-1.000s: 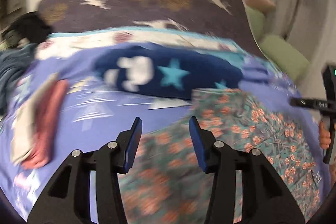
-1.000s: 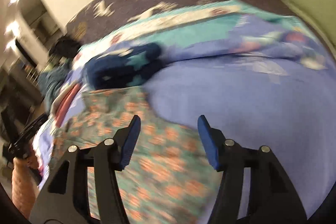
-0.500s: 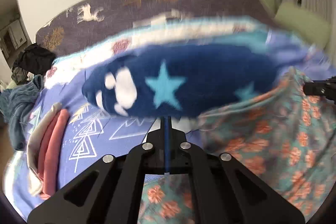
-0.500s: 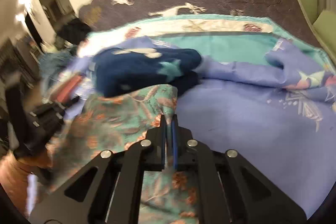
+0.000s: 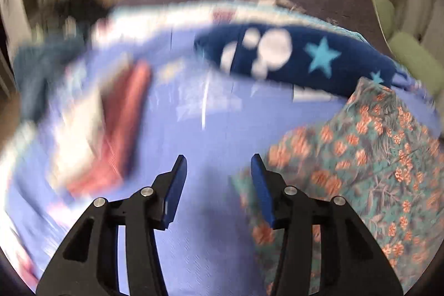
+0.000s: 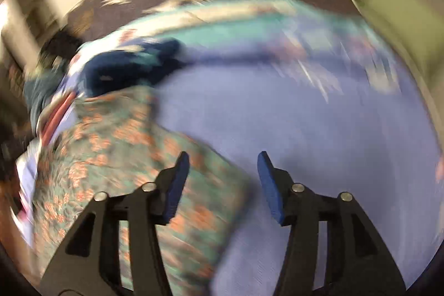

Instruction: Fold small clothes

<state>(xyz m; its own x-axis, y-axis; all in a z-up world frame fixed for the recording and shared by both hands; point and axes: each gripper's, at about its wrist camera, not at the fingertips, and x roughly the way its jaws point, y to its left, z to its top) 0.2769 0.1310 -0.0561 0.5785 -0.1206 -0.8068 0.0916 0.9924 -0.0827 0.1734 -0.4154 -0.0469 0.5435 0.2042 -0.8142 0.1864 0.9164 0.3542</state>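
Observation:
A teal garment with orange flowers (image 5: 360,157) lies flat on the lilac bedsheet (image 5: 216,135), to the right of my left gripper (image 5: 217,174). That gripper is open and empty over bare sheet beside the garment's left edge. In the right wrist view the same garment (image 6: 116,157) lies at the left. My right gripper (image 6: 222,171) is open and empty above its right edge. Both views are blurred by motion.
A navy fleece with stars and white spots (image 5: 299,57) lies behind the garment. A folded pink and white stack (image 5: 111,129) lies at the left. Dark teal clothes (image 5: 41,74) sit at the bed's left edge. Green cushions (image 5: 413,60) are at the far right.
Both grippers were shut on the floral garment half a second ago. Now both are open and the garment lies on the sheet. Both cameras are swinging.

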